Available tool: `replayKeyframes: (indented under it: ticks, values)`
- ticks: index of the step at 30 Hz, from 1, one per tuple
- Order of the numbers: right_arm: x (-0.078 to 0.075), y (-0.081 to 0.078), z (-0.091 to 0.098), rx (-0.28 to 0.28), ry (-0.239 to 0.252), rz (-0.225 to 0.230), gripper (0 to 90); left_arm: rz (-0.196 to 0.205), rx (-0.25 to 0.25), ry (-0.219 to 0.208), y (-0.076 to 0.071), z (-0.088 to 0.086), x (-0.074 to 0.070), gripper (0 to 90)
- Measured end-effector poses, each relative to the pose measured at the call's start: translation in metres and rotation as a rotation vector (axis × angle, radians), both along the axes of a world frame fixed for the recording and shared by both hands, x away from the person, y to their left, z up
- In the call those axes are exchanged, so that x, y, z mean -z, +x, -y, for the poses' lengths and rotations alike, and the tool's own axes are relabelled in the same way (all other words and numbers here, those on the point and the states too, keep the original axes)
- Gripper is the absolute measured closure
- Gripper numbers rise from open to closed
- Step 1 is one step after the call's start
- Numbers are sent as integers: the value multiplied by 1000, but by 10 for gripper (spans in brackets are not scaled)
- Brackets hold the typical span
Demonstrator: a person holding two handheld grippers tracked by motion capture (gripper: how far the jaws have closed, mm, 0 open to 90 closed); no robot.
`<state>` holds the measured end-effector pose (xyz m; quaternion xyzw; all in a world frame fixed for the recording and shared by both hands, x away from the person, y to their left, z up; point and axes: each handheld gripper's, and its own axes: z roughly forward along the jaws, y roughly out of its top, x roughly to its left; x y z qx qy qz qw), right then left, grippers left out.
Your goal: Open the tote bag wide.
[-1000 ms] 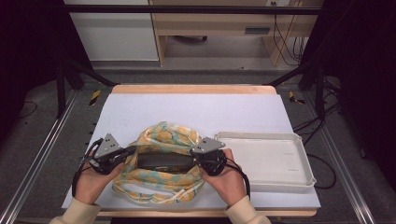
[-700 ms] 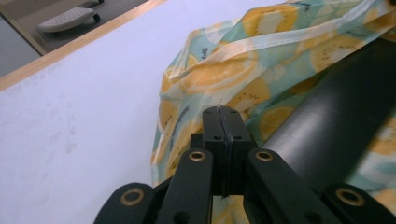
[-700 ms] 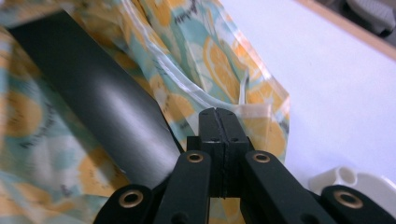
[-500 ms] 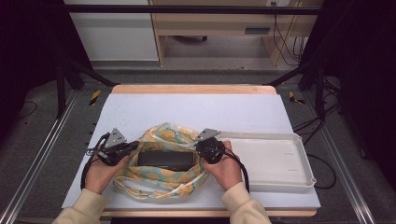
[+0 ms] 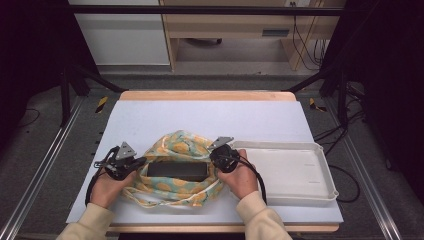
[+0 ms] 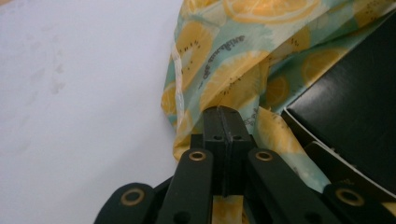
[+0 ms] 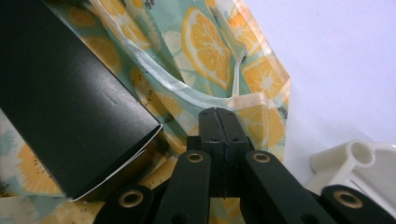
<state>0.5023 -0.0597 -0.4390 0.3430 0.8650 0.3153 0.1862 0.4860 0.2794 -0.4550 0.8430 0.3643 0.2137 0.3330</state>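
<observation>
A plastic bag [image 5: 176, 141] printed with lemon slices lies on the white mat, with a flat black box [image 5: 177, 170] lying in its mouth. My left gripper [image 5: 142, 161] is at the bag's left edge, shut on the film [image 6: 224, 56] beside the box's corner [image 6: 355, 112]. At the bag's right edge my right gripper [image 5: 213, 159] is shut on the film [image 7: 205, 42] near its white handle strip. The box's end [image 7: 60, 102] lies just left of those jaws. Both grippers sit low, close to the mat.
A white plastic tray [image 5: 320, 150] stands directly right of the bag, its corner [image 7: 355, 158] close to my right gripper. The white mat [image 5: 200, 115] stretches bare behind the bag to the wooden table edge [image 5: 205, 95]. Dark frame rails run along both sides.
Both hands have sunk toward the mat with the bag's edges still pinched. The bag has settled lower and flatter around the black box.
</observation>
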Motion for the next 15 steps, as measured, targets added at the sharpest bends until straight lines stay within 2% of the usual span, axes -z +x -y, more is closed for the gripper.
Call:
replayKeyframes:
  ticks: [15]
  values:
    - [6,6,1,-10,-15,-20,900,-41,7,26,-5,0,6,900]
